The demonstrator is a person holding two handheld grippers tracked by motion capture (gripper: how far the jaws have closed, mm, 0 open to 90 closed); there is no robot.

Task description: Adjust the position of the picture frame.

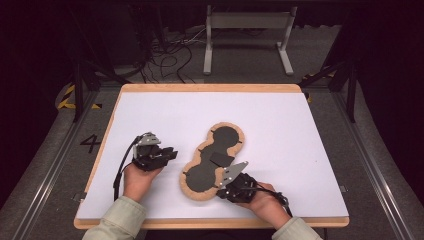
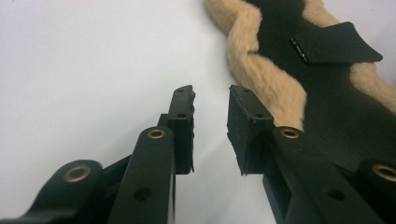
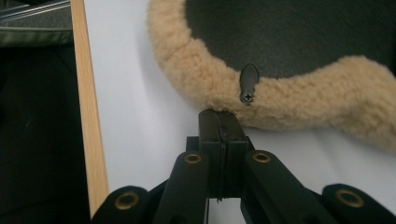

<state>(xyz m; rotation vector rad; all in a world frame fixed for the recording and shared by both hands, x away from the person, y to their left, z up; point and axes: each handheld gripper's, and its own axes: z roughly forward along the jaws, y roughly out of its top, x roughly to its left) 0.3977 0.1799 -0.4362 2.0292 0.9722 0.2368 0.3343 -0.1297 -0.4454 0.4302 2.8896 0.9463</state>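
Fleece-edged pad lies flat near the middle of the white desk, a long lobed shape with a dark centre and a tan woolly border, running diagonally from the near side toward the far right. It looks light, soft and floppy, so it would likely sag if lifted from 1 end; the thick fleece rim seems the best place to pinch, since the dark face is smooth and flat.

The right gripper sits at the pad's near end, its jaws shut tight together with the tips touching the fleece edge; nothing is visibly caught between them. The left gripper rests just left of the pad, jaws partly open and empty.

The high view gives the whole outline and both hands. The right gripper view shows a small dark tab with a screw on the rim. The left gripper view shows a black flap lying on the dark face.
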